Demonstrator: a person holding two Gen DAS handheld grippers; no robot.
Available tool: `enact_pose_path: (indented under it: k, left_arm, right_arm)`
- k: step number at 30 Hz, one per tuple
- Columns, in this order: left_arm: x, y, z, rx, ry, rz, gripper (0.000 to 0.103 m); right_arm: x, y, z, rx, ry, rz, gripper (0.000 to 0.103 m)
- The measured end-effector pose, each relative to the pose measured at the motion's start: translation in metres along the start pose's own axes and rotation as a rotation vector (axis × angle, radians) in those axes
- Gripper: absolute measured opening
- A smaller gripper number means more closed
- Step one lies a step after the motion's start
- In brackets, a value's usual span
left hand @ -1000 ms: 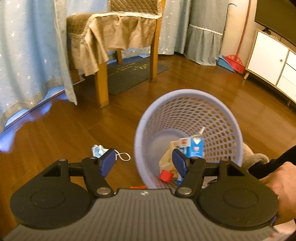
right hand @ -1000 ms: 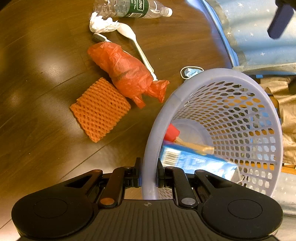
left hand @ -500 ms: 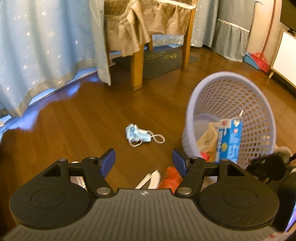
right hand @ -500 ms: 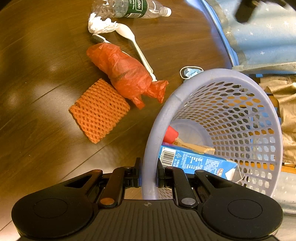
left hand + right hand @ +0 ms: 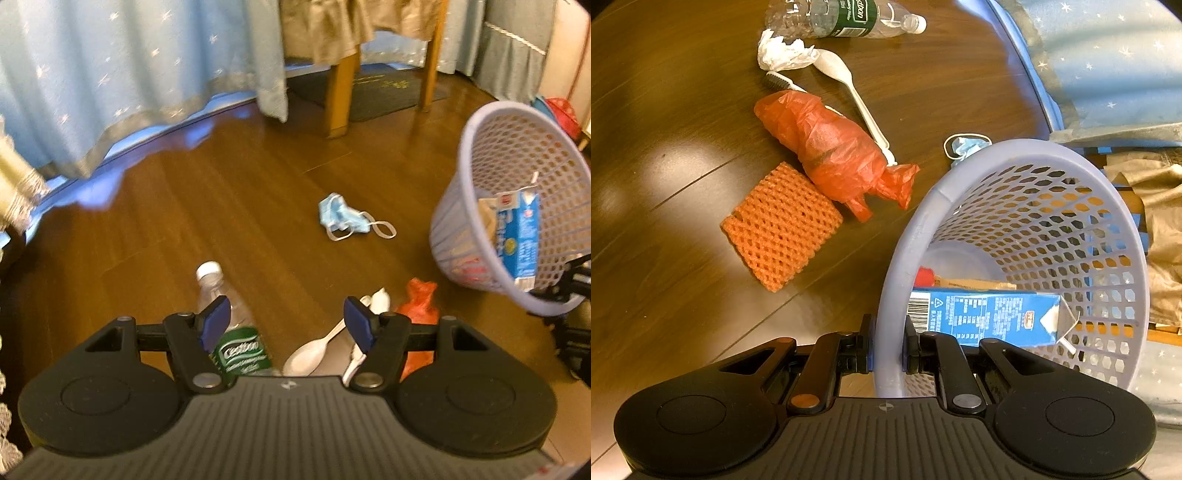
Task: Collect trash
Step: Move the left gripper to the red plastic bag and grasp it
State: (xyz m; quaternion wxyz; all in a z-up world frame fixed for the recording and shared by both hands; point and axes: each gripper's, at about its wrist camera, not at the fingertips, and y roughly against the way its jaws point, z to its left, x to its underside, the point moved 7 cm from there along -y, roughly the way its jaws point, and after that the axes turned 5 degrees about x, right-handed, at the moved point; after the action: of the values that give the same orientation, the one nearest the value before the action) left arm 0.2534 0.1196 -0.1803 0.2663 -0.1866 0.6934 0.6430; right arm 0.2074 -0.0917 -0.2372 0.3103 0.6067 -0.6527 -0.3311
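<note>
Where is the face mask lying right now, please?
The face mask lies on the wooden floor left of the basket in the left wrist view.

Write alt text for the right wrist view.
The right gripper is shut on the rim of a tilted lavender mesh basket holding a blue carton. On the wood floor beside it lie an orange foam net, red plastic bag, white spoon, crumpled tissue and plastic bottle.

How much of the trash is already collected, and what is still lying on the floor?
Done: a blue carton and a few scraps lie in the basket. In hand: the right gripper clamps the basket's rim; the left gripper is open and empty. Left on the floor: bottle, tissue, spoon, red bag, orange net, mask.
</note>
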Motion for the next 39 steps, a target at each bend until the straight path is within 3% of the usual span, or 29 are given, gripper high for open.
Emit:
enact_pose_path:
  k: [6,22,29,39]
  left_arm:
    - [0.021,-0.012,-0.001,0.019,-0.019,0.042,0.063]
    - [0.069,-0.079,-0.090,0.239,-0.256,0.140,0.062]
    - [0.075,-0.113,-0.109,0.270,-0.284,0.155,0.060]
    - [0.083,-0.140,-0.112,0.244,-0.299,0.188,0.057]
  right_arm:
    - [-0.003,-0.001,-0.003,0.004,-0.001,0.000,0.010]
    - [0.002,-0.008,-0.009,0.022,0.007,0.006,0.010]
    - [0.005,-0.010,-0.013,0.022,-0.006,0.009,0.010]
    - [0.005,-0.017,-0.012,0.007,-0.012,0.012,0.010]
